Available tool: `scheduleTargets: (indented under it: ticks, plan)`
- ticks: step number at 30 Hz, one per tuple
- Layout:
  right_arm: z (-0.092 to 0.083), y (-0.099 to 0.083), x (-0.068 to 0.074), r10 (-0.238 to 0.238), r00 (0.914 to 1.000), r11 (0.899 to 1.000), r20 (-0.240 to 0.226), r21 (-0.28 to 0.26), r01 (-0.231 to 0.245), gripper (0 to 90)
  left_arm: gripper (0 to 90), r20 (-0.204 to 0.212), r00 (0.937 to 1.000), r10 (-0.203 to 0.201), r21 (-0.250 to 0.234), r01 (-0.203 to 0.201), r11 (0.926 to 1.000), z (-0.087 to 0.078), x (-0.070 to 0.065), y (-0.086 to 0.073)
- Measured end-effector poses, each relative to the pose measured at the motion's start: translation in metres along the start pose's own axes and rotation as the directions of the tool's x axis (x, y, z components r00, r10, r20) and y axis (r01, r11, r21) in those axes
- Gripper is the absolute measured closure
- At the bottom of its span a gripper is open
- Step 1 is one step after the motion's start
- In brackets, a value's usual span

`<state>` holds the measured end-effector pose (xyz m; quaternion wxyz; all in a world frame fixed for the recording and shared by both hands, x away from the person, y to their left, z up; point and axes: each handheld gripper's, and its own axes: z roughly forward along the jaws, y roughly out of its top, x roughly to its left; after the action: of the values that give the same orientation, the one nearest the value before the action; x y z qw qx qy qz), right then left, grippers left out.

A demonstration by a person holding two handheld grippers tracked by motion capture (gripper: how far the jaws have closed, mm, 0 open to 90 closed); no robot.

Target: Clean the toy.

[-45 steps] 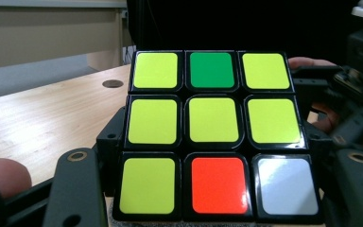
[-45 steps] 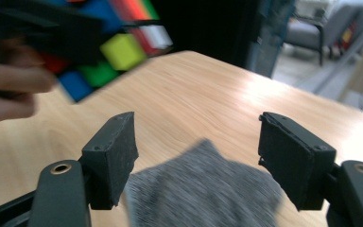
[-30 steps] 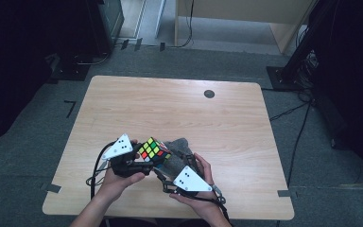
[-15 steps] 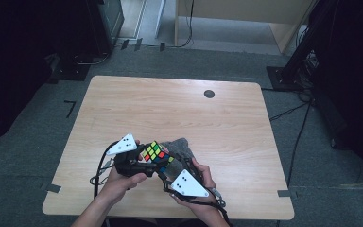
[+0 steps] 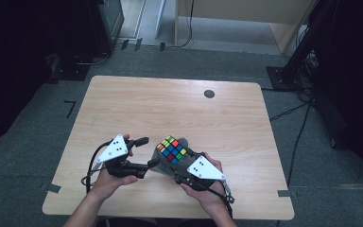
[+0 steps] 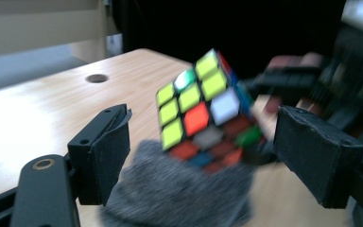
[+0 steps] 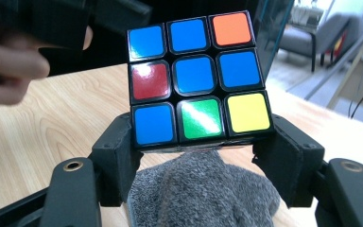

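High view showed the colourful plastic puzzle cube (image 5: 171, 150) near the front edge of the pale wooden table (image 5: 179, 104), between the two hand-held tools and perched on a rumpled grey knitted cloth (image 5: 185, 163). The right gripper (image 5: 182, 163) was the nearer one: in the right gripper view its two black padded jaws sat against the lower side edges of the cube (image 7: 196, 80), pinching it from both sides just above the cloth (image 7: 203, 191). Those jaws had just been closing, with the cube between them.

The left gripper (image 5: 147, 152) lay just to the cube's left, pointing across at it. Its jaws had just been opening, and in the left gripper view they stood wide apart and free of the cube (image 6: 203, 111), which sat ahead of them and a little toward the right-hand jaw, tilted on a corner, with the grey cloth (image 6: 179, 189) bunched below it. Any fresh grip by that gripper would, I judged, call for a short push forward onto the yellow-green face.

As for the cube itself, it was scrambled: the face towards the right gripper was mostly blue, with single red, orange, green and yellow squares, glossy under the room lights. A cube has no long axis to speak of.
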<state>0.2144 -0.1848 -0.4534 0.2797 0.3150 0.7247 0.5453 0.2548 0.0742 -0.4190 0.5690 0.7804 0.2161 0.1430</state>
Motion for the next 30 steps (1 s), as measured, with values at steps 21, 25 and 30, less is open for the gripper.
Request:
scheduleTargets:
  ticks: [21,25,30]
  plan:
    - [-0.001,0.017,0.010,0.233,0.9706,0.970,-0.062,0.086,-0.227,34.2,19.4,-0.169,0.9100,0.379,0.136,-0.359,0.9234,0.025,-0.032,-0.024]
    - [0.001,0.016,0.011,0.265,0.9612,0.961,-0.076,0.103,-0.257,34.2,20.6,-0.168,0.9004,0.401,0.129,-0.384,0.9145,0.026,-0.036,-0.025]
    - [0.004,0.016,0.017,0.317,0.9428,0.943,-0.102,0.135,-0.303,34.0,27.7,-0.192,0.8827,0.429,0.137,-0.408,0.9025,0.030,-0.039,-0.029]
